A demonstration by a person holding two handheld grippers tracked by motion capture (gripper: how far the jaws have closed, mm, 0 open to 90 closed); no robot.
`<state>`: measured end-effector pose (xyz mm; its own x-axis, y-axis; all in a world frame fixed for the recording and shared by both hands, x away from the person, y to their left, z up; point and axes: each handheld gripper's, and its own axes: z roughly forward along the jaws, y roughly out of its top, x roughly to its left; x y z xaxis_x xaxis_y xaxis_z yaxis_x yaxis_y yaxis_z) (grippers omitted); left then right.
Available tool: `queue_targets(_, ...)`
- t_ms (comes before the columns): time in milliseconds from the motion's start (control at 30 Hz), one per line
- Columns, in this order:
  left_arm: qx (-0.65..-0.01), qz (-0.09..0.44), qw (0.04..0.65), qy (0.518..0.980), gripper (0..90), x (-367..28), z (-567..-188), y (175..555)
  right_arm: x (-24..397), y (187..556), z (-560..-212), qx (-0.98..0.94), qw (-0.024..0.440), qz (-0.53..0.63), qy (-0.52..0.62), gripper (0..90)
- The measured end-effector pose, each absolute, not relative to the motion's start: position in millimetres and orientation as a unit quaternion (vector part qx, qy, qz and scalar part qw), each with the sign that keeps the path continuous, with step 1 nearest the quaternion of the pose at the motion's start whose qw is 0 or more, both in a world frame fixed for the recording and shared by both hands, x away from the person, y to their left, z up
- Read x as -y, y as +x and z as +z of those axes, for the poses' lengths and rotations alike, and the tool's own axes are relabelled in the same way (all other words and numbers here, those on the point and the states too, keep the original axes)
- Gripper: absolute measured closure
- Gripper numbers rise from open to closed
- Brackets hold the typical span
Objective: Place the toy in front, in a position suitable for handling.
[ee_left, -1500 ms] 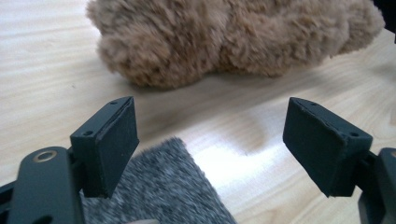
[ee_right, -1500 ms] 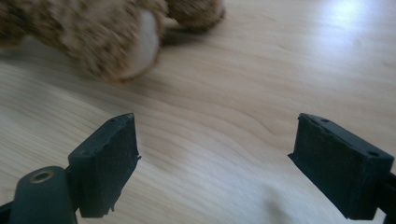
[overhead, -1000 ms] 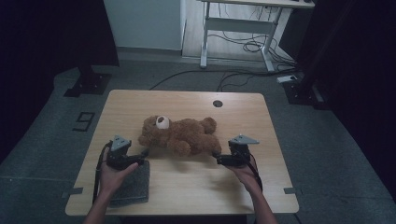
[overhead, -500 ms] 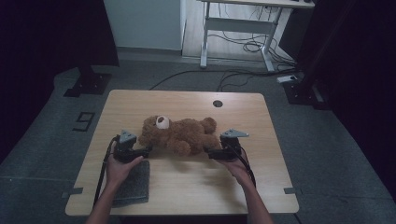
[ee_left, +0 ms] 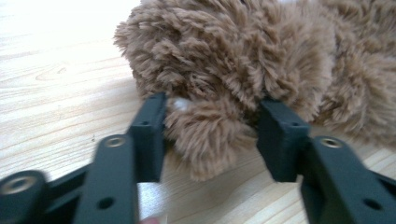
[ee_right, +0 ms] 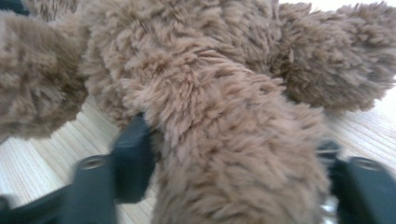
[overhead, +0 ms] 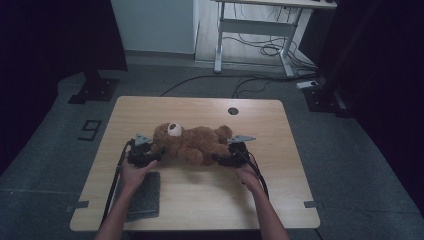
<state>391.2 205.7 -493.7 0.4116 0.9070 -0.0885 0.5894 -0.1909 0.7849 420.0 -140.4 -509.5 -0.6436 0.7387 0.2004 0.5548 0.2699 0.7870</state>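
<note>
The bear lies on the desk between both grippers. The left gripper has just closed its jaws on one furry limb; the right gripper has likewise closed, pinching another.

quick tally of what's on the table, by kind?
Teddy bear: 1
Dark grey pad: 1
Claws, left claw and right claw: 2
Total: 4
</note>
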Motion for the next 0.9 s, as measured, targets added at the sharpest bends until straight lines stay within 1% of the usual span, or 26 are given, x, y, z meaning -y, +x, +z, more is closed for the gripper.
queue_targets(33,-0.502,0.204,0.389,0.745,52.0,-205.9,-494.6,391.6,140.4,420.0,-509.5,-0.79,0.103,0.444,0.409,43.0)
queue_targets(67,-0.504,0.202,0.392,0.743,54.8,-206.7,-495.6,391.9,140.9,421.3,-510.2,-0.788,0.096,0.449,0.411,47.3)
queue_targets(100,-0.504,0.2,0.396,0.741,60.3,-207.5,-495.9,392.0,142.3,422.6,-511.1,-0.783,0.085,0.458,0.411,52.6)
queue_targets(133,-0.503,0.196,0.401,0.74,62.4,-208.6,-496.0,392.1,142.5,423.3,-511.5,-0.781,0.083,0.462,0.412,55.2)
queue_targets(200,-0.503,0.192,0.406,0.739,68.1,-209.1,-495.4,392.2,141.9,423.4,-510.0,-0.778,0.09,0.467,0.41,61.0)
queue_targets(233,-0.502,0.191,0.407,0.739,68.1,-209.1,-494.8,392.1,141.9,423.4,-510.0,-0.778,0.09,0.467,0.41,61.0)
queue_targets(267,-0.501,0.191,0.41,0.738,69.6,-209.0,-493.9,391.9,141.6,423.1,-508.1,-0.78,0.104,0.466,0.406,63.0)
queue_targets(367,-0.496,0.195,0.415,0.737,70.6,-208.5,-489.5,391.5,141.5,422.3,-505.0,-0.779,0.116,0.466,0.404,64.3)
queue_targets(400,-0.495,0.196,0.42,0.735,70.9,-207.9,-487.4,391.1,142.2,422.1,-501.2,-0.776,0.129,0.467,0.403,65.4)
queue_targets(600,-0.48,0.205,0.441,0.73,73.0,-205.0,-470.2,386.5,145.8,422.2,-490.2,-0.762,0.155,0.479,0.407,67.4)
queue_targets(900,-0.47,0.202,0.462,0.724,75.6,-201.0,-454.0,383.0,151.4,420.9,-470.6,-0.744,0.172,0.5,0.408,68.4)
